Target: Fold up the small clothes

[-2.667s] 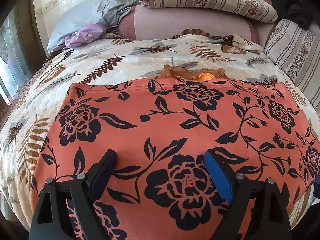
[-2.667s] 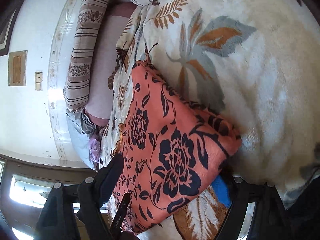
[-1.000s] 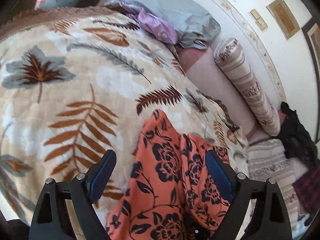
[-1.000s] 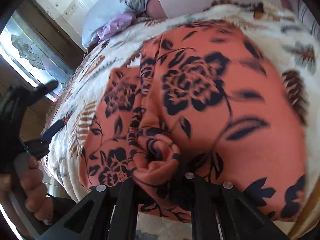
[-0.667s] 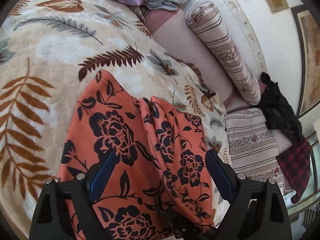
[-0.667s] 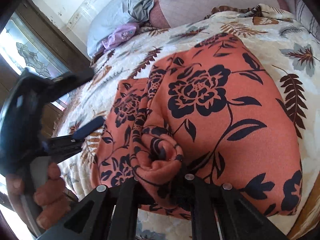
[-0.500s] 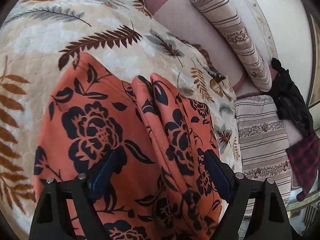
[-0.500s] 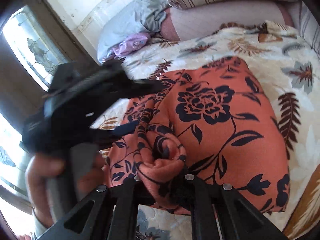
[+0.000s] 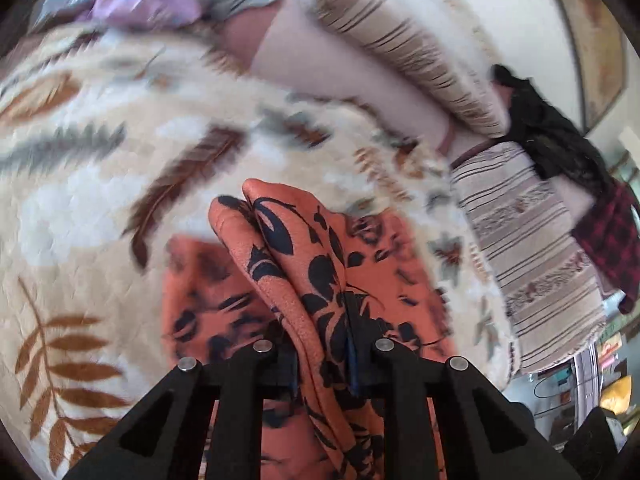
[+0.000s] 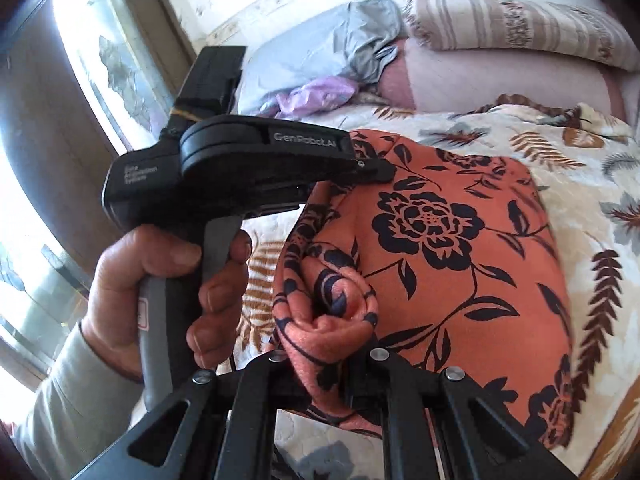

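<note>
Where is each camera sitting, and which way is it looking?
Left wrist: sits on the left gripper, looking down its jaws, which have just been closing on the orange cloth with black flowers, across the leaf-patterned blanket.
Right wrist: sits on the right gripper, looking down at the same cloth bunched in its jaws; a hand holding the left gripper shows.
Both share the cloth, blanket and striped pillow.

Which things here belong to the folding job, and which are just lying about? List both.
In the job:
- orange floral garment, on the leaf-print blanket
- left gripper, jaws just closed on a raised fold of it
- right gripper, shut on a bunched edge

Lying about:
- striped bolster
- grey cloth
- purple cloth
- black clothes
- red plaid cloth
</note>
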`<state>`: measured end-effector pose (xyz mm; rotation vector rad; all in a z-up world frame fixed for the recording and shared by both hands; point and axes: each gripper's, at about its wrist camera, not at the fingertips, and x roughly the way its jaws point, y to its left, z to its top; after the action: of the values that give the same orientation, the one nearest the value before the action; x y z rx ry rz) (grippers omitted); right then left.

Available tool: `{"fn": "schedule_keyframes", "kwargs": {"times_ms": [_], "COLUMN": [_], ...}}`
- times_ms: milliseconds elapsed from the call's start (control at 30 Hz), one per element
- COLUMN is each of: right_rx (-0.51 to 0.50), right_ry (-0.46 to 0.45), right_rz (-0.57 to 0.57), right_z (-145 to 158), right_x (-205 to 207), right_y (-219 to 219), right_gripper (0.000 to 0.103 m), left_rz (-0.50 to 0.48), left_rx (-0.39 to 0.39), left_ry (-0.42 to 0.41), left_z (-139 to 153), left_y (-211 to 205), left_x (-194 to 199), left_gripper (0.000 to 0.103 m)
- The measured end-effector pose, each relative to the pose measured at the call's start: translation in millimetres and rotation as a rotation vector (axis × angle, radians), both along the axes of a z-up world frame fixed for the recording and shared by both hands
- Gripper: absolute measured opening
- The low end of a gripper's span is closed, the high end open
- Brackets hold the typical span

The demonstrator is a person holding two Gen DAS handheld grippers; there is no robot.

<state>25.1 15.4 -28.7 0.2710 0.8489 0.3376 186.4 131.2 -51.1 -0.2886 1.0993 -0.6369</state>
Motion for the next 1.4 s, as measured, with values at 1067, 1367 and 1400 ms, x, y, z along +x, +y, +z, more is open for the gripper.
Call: {"fn": "schedule_keyframes", "kwargs": {"times_ms": [1067, 1367, 1400], "right_rx": [0.266, 0.369, 0.385], "right_ry": [0.008, -0.001, 0.001], "right_rz": [0.036, -0.09, -0.121], "right_z": [-10.2, 2.5, 0.8], "right_x": [-60.5, -107.0, -111.8], "right_y": [-31.6, -105.4, -118.4], "right_gripper": [0.08, 0.08, 0.08], "left_rz": [0.101, 0.196, 0.217], "left_rx": [-0.031, 0.085, 0.085], "left_ry": [-0.105, 0.104, 0.1], "left_z": [42.1, -23.5, -19.2], "left_y": [72.2, 73.3, 77.6], "left_x": [-48.1, -100.1, -103.1], "left_gripper": [0.028, 0.029, 0.028]}}
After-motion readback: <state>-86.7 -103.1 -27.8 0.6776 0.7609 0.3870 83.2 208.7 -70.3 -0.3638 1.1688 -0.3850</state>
